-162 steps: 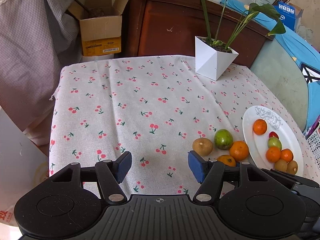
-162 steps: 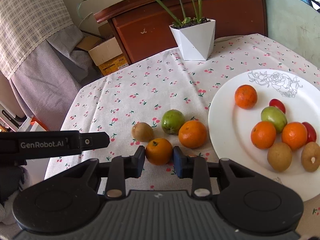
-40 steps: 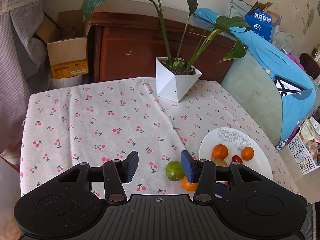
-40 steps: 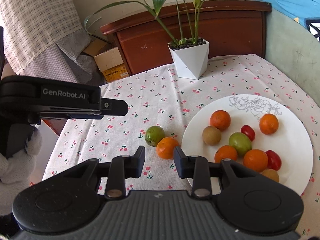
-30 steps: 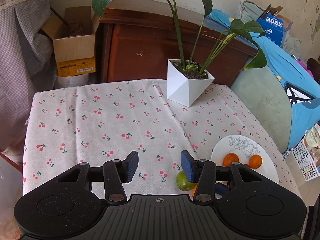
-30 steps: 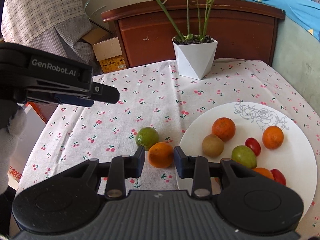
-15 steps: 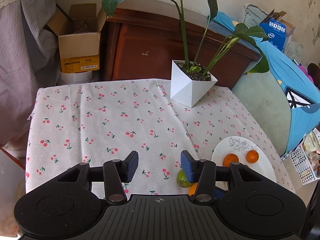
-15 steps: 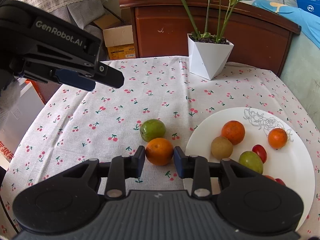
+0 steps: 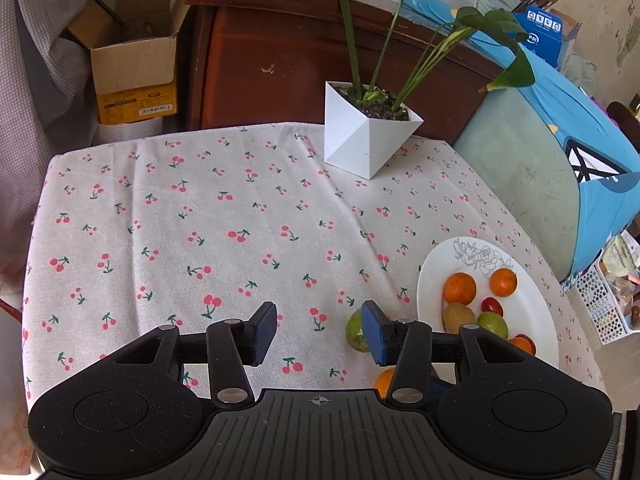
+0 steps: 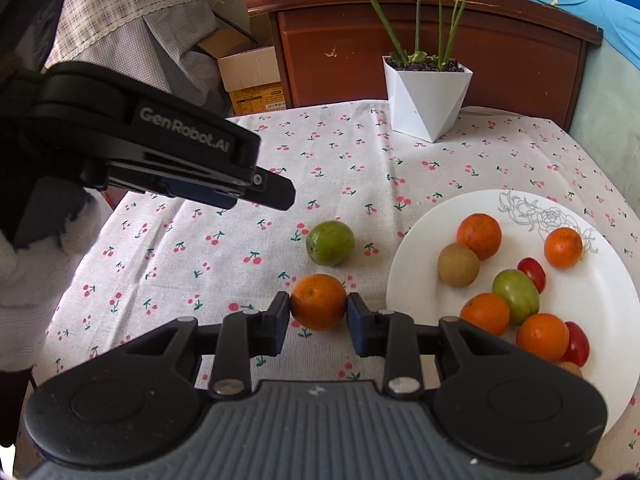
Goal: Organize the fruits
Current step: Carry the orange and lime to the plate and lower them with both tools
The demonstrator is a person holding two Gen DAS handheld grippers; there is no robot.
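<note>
An orange (image 10: 318, 304) sits on the cherry-print tablecloth between the pads of my right gripper (image 10: 318, 309), which is shut on it with both pads touching its sides. A green fruit (image 10: 330, 243) lies just beyond it. To the right, a white plate (image 10: 580, 300) holds several oranges, brown fruits, a green fruit and small red ones. My left gripper (image 9: 320, 328) hovers open over the cloth with nothing between its fingers. Behind its right finger I see the green fruit (image 9: 355, 334) and a sliver of the orange (image 9: 383, 382). In the right wrist view the left gripper (image 10: 280, 196) reaches in from the left.
A white angular plant pot (image 10: 426, 96) stands at the table's far side, with a wooden cabinet (image 10: 420, 40) behind it. A cardboard box (image 9: 134, 68) sits on the floor at the far left. A blue-covered seat (image 9: 560, 152) borders the right edge. A gloved hand (image 10: 36, 264) holds the left gripper.
The right gripper has moved in around the orange, which now sits between its pads, and the pads have narrowed onto it. The left gripper's view has barely shifted.
</note>
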